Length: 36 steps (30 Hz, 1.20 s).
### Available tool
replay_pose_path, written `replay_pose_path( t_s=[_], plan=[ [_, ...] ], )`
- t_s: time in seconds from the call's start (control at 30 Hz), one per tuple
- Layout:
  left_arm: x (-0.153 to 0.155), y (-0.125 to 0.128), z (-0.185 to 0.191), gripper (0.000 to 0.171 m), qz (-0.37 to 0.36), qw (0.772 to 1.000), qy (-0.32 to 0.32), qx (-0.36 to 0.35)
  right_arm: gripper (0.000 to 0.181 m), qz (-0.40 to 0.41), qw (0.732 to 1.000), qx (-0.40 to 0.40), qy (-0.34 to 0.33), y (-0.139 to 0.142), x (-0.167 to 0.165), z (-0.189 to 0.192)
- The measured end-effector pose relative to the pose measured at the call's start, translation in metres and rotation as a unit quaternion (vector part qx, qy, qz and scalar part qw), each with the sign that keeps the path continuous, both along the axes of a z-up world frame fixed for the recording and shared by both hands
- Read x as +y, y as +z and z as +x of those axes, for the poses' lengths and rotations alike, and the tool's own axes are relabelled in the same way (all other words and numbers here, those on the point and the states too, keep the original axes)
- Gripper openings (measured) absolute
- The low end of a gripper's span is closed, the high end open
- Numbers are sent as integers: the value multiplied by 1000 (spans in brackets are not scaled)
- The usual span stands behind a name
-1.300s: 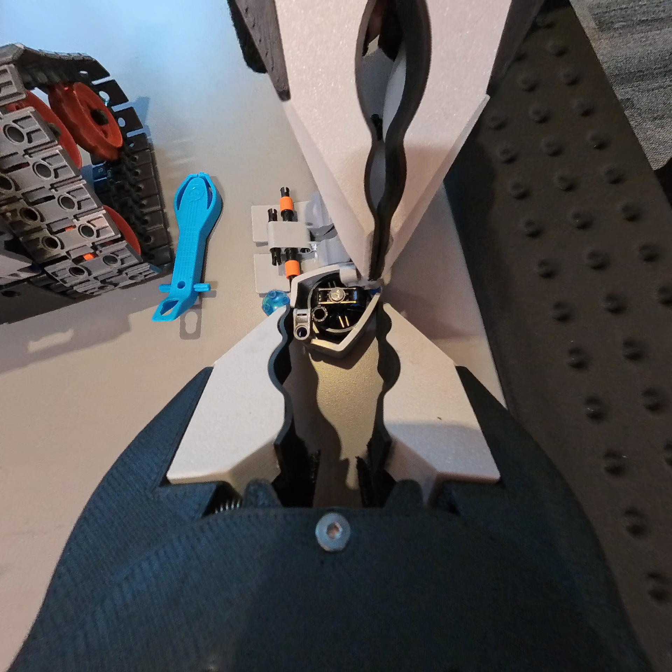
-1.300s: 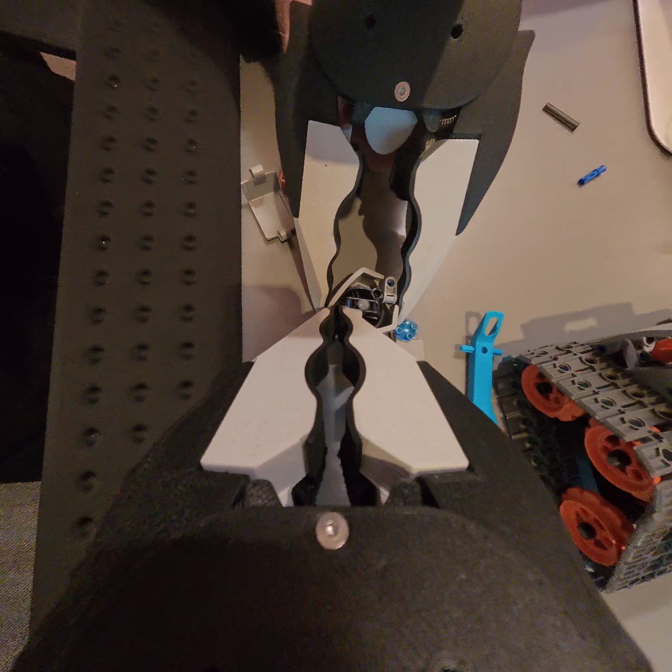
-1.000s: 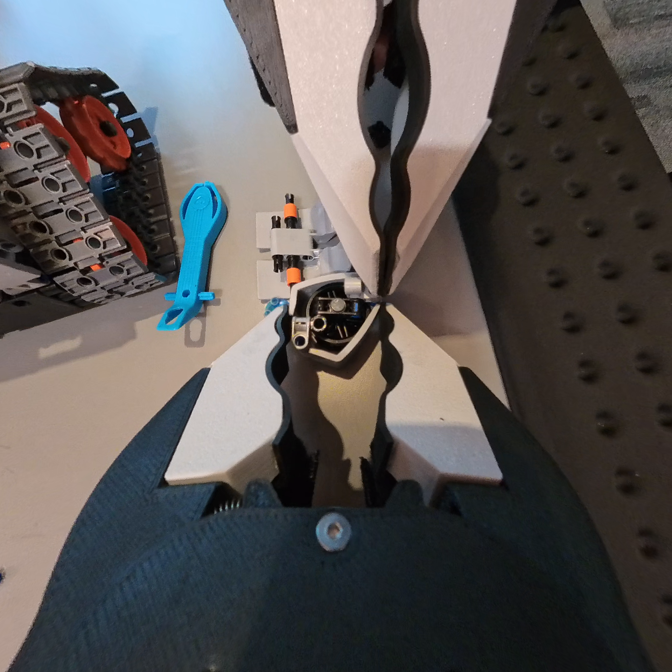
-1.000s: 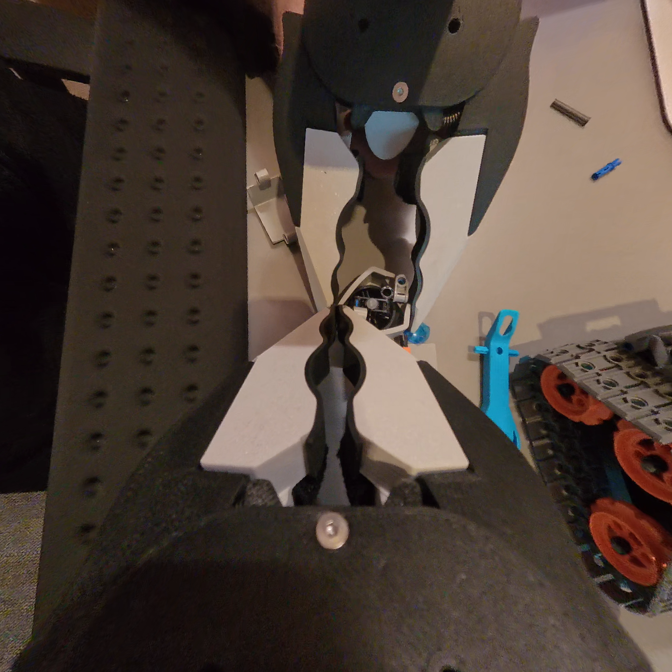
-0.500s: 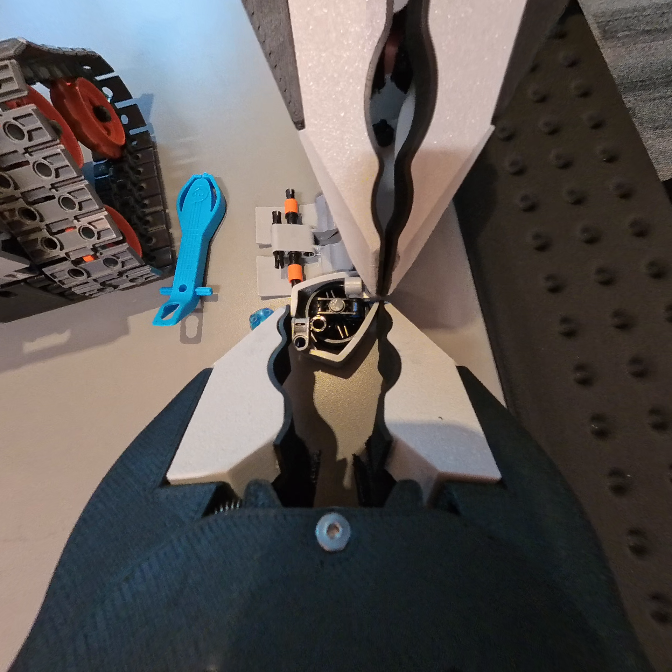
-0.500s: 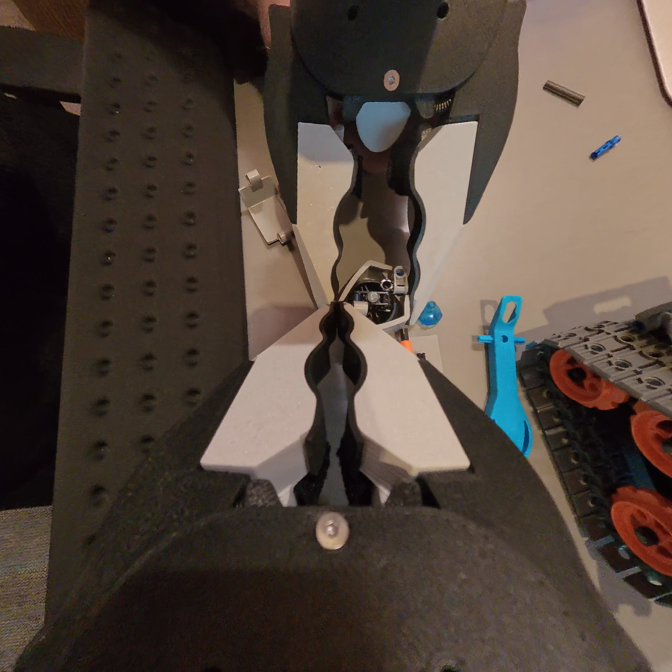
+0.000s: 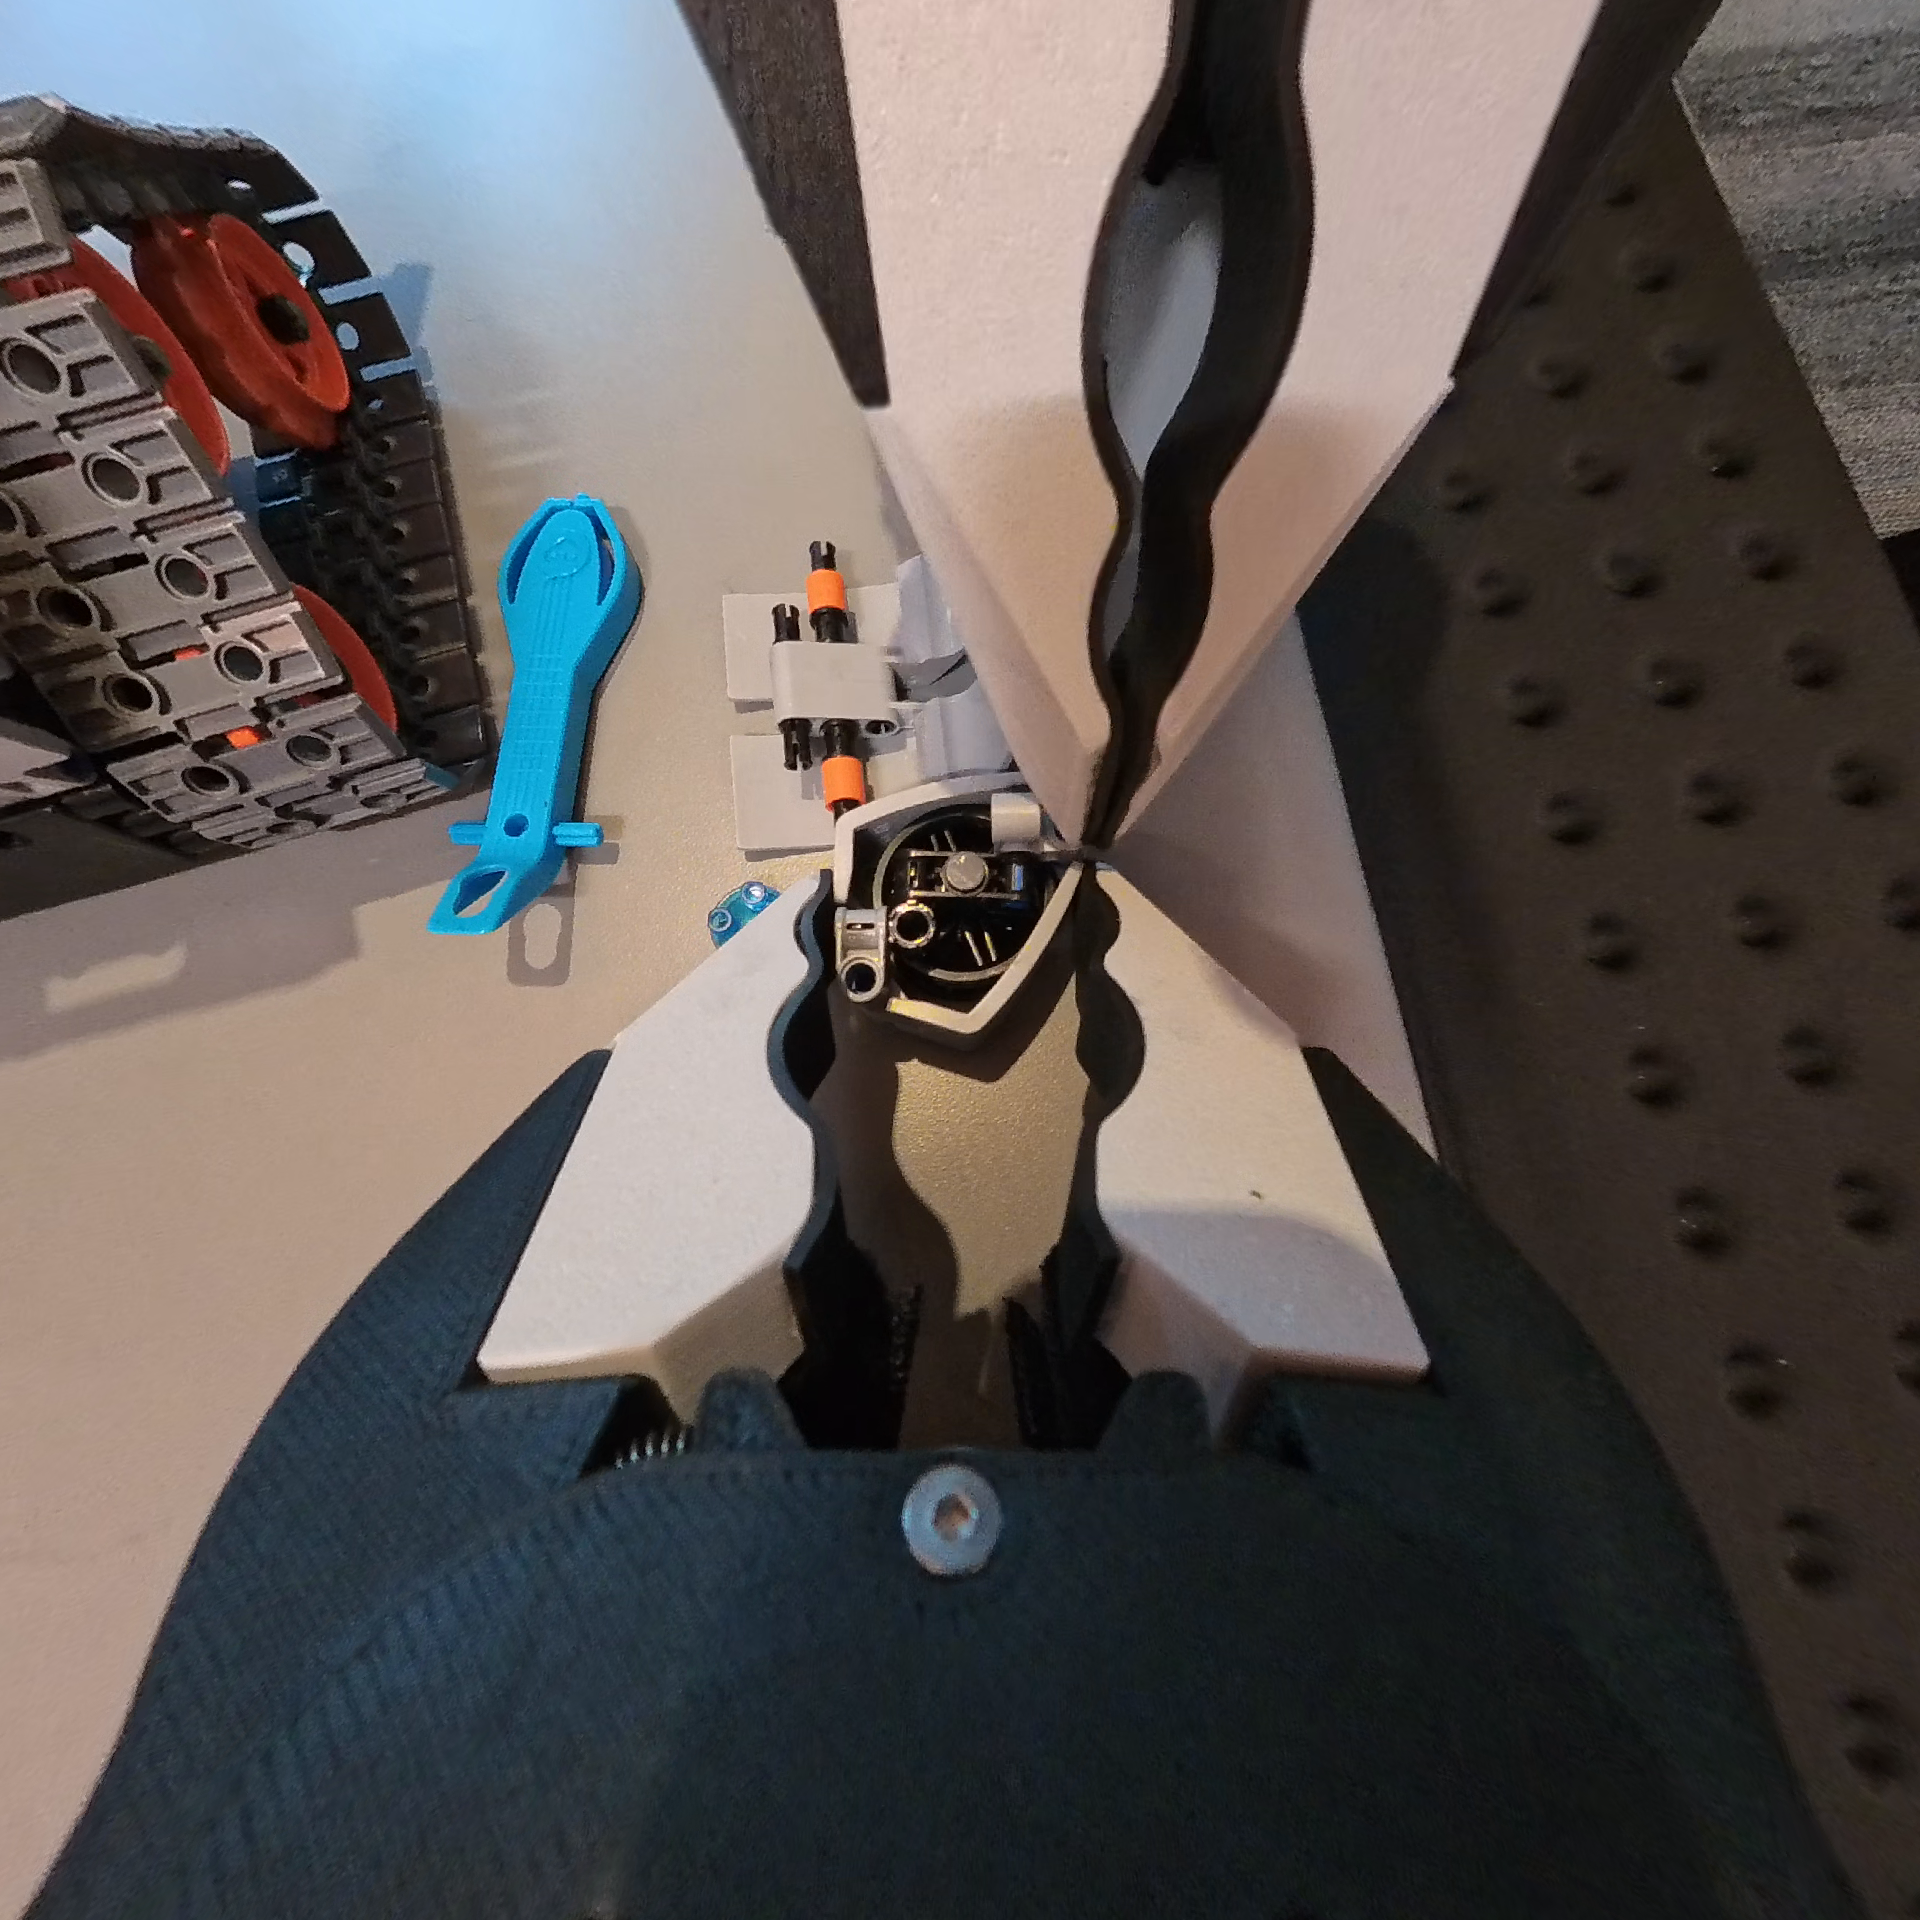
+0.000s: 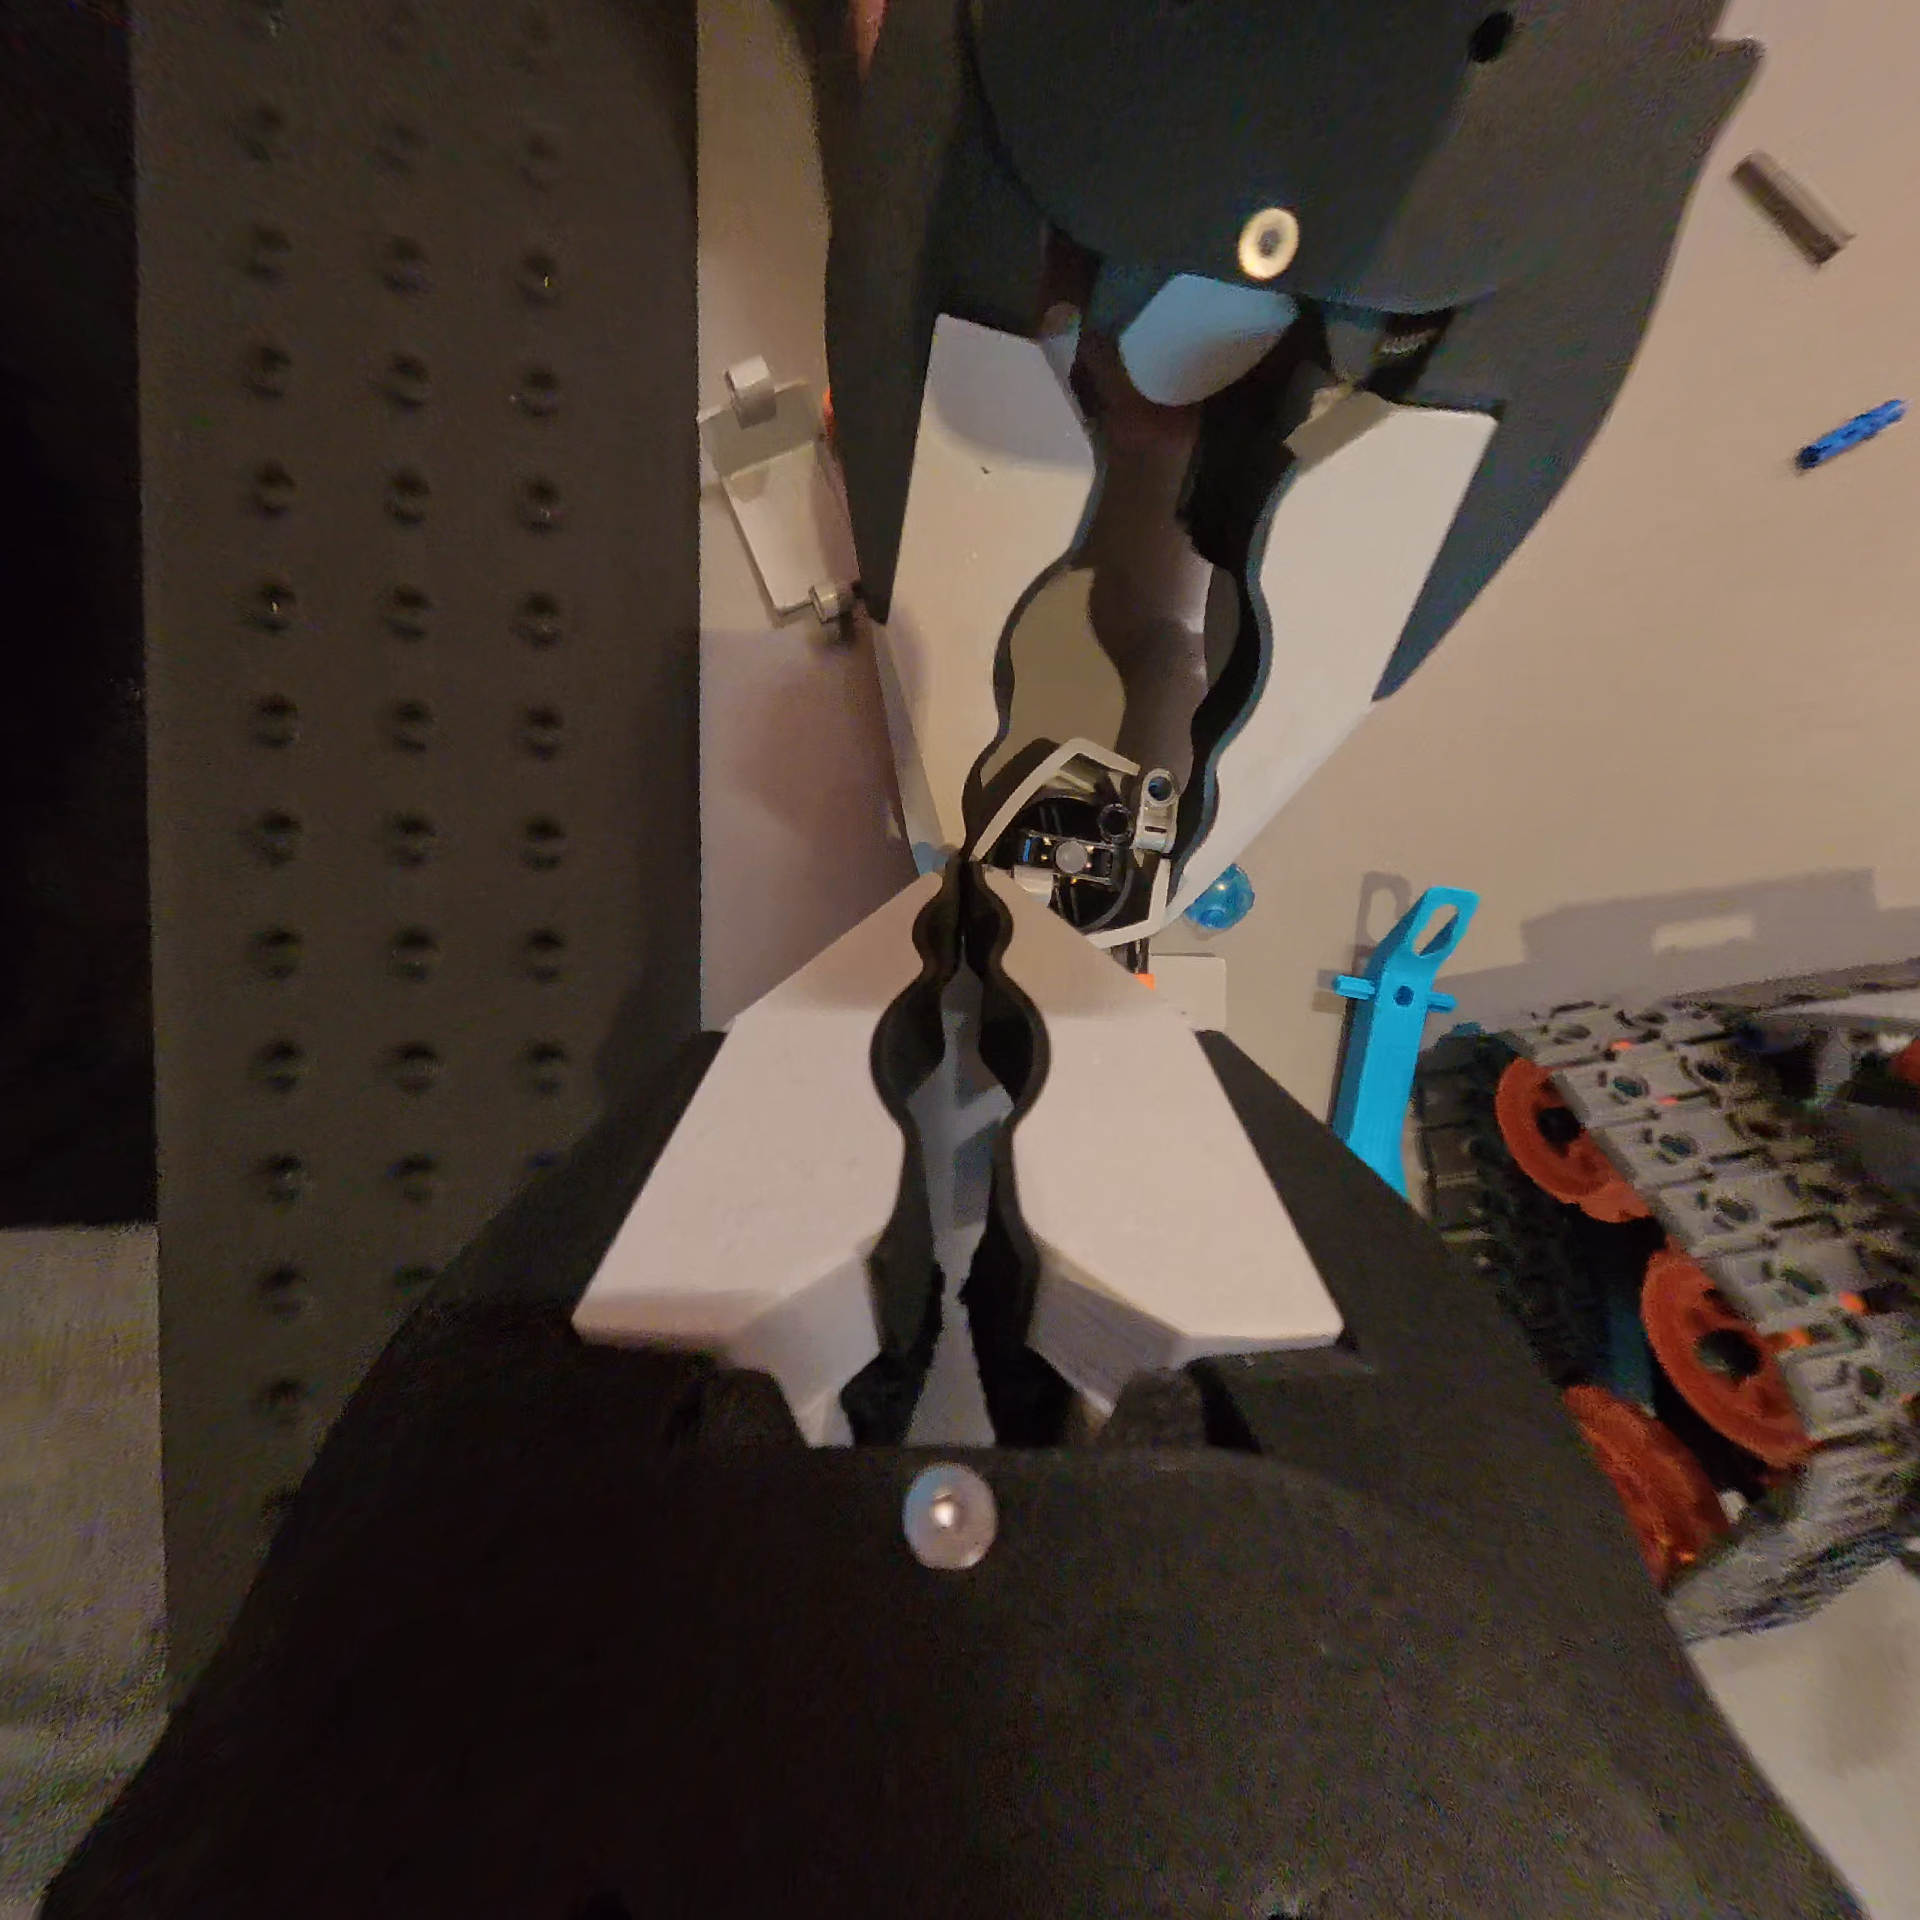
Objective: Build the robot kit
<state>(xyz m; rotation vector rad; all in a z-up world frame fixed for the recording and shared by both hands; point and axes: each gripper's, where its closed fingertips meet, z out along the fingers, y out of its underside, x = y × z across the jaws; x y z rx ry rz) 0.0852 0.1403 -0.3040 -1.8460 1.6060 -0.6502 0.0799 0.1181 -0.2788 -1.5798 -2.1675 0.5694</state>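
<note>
Gripping the grey-shelled brick assembly (image 7: 951,920) between partly spread jaws, the left gripper (image 7: 956,935) is meeting the right gripper (image 8: 961,868), nearly closed, pinching its corner beside the blue separator tool (image 7: 545,707).

Two grippers, left gripper (image 7: 956,935) and right gripper (image 8: 961,873); one tracked vehicle (image 7: 177,582) at ten o'clock, three orange wheels (image 7: 244,312) visible; one blue brick separator (image 7: 545,707); one translucent blue stud (image 7: 738,907)
</note>
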Motion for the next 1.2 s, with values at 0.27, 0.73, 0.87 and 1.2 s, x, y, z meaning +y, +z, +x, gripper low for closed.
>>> replay_pose_path(
  t_s=[0.27,0.73,0.87,1.2],
  plan=[
    [0,0,0,43,-2,1000,1,-2,0,16,998,-50,40,-1,1,2],
    [-1,0,3,43,4,1000,-1,-2,0,12,1000,11,-10,18,4,6],
    [-1,0,1,44,-3,1000,-2,-1,0,26,998,28,-41,20,23,-6],
    [1,0,0,42,-11,1000,4,0,0,13,999,21,-42,4,29,-21]
  ],
)
